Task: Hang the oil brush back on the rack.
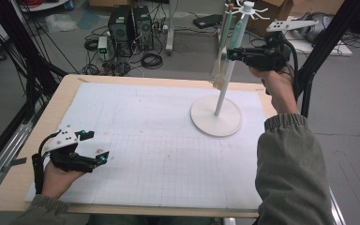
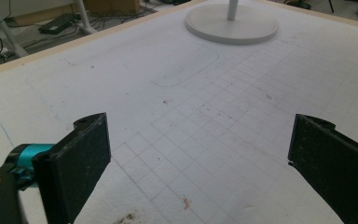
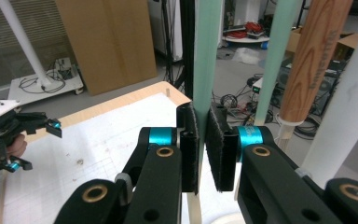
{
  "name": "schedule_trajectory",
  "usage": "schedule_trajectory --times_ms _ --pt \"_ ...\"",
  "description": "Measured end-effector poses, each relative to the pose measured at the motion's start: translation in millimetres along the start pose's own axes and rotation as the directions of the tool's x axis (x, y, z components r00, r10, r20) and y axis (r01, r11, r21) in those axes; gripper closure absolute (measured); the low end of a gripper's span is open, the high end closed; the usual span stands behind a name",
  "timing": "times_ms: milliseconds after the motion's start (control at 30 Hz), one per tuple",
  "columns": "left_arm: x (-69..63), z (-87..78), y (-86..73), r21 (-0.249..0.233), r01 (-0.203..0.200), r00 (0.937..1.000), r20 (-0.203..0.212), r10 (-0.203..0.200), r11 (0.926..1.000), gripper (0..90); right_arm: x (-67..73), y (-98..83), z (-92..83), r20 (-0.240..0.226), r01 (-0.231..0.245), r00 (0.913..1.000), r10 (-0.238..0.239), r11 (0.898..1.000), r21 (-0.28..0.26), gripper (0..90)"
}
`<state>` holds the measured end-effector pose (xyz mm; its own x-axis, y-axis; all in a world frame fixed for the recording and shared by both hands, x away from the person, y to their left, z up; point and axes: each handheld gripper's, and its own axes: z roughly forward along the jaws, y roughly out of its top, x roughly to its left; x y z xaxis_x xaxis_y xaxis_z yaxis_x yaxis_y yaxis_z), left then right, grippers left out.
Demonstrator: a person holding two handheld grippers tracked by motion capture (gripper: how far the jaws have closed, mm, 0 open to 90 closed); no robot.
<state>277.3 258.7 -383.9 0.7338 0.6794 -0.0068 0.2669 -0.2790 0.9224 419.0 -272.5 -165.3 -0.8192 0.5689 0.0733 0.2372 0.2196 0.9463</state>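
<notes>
rack (image 1: 215, 119): table's far right | left gripper (image 1: 90, 146): near left

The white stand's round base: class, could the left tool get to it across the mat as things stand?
Probably yes. The left tool rests open at the mat's near corner, and bare mat lies between it and the round base; it is some way off, though.

Left tongs (image 1: 95, 146) gape low; right tongs (image 1: 232, 55) raised, clamped.
</notes>
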Motion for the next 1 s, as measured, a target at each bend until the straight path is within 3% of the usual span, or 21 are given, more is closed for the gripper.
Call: schedule_trajectory --times_ms 1000 --pt "-0.1 -2.8 -0.2 -0.008 -0.006 1.0000 0.001 0.006 0.9999 6.1 -16.7 4.1 4.6 0.052 -0.054 0.9972 0.054 0.999 -0.004 84.1"
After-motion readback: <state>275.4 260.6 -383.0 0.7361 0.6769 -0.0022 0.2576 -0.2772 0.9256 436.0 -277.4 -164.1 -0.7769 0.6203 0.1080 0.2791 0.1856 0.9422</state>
